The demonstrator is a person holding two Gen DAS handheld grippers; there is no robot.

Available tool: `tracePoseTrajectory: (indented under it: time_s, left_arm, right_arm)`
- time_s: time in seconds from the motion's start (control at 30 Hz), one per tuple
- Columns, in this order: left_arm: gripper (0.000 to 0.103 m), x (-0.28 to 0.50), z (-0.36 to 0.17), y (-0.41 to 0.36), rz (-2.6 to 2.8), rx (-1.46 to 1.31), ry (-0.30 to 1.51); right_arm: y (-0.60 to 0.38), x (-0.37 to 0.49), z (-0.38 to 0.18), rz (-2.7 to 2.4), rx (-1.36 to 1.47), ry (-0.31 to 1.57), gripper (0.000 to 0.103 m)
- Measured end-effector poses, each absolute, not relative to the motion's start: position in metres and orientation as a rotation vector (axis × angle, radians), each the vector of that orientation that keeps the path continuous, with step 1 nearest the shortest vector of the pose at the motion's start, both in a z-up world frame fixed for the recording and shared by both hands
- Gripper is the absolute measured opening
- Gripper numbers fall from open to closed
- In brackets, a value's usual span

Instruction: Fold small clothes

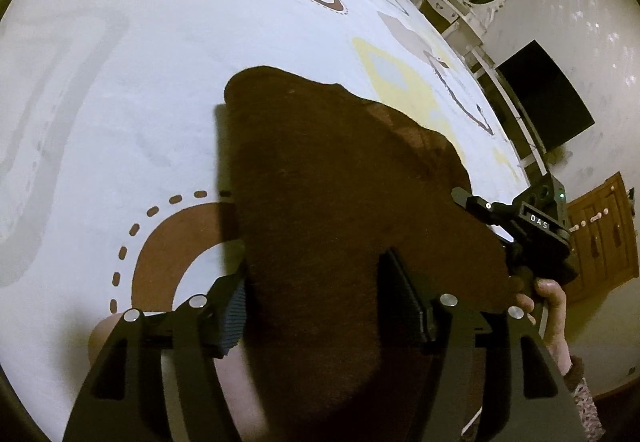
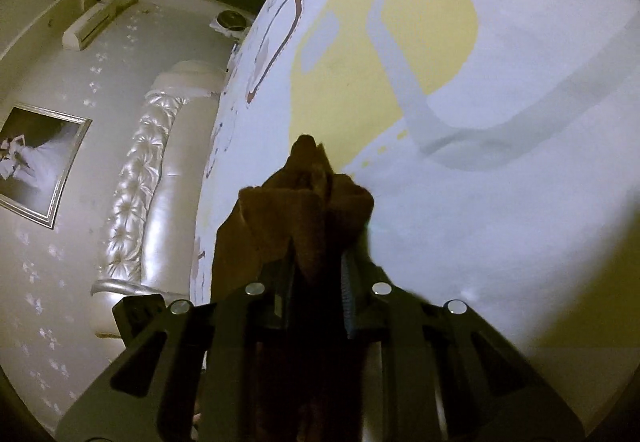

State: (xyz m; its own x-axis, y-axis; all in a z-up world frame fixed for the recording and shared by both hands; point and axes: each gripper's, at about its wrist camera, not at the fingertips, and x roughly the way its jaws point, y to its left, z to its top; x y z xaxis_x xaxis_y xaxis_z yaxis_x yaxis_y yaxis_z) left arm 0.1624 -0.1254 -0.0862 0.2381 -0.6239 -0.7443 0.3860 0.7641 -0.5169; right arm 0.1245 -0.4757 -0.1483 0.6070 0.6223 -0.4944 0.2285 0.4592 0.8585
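The dark brown fuzzy cloth (image 1: 340, 201) hangs over the white bed sheet with brown and yellow shapes (image 1: 120, 101). The left gripper (image 1: 320, 306) stands wide open with the cloth draped between its fingers. The right gripper (image 2: 316, 274) is closed tightly on a bunched edge of the cloth (image 2: 308, 209)

Bed sheet (image 1: 120, 89) lies bare to the left of and beyond the brown cloth (image 1: 340, 201); open room for a pass there. The cloth fills the middle of the left wrist view. Right gripper (image 1: 480, 207) sits at the cloth's right edge, blocking that side. Bed edge near the wall (image 1: 560, 1). In the right wrist view: sheet bare to the right, tufted headboard (image 2: 136, 193) bounds the left.
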Motion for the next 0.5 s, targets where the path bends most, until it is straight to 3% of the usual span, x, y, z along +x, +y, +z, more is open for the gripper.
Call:
tracePoseTrajectory:
  time_s: [0.37,0.5]
  left_arm:
    - [0.064,0.163,-0.085,-0.129,-0.692,-0.222,1.126]
    - [0.070,0.163,-0.085,-0.130,-0.695,-0.219,1.129]
  right_arm:
    - [-0.485,0.111,-0.154,0.302,1.142,0.908,0.018]
    - [-0.492,0.100,-0.154,0.291,1.175,0.889,0.020]
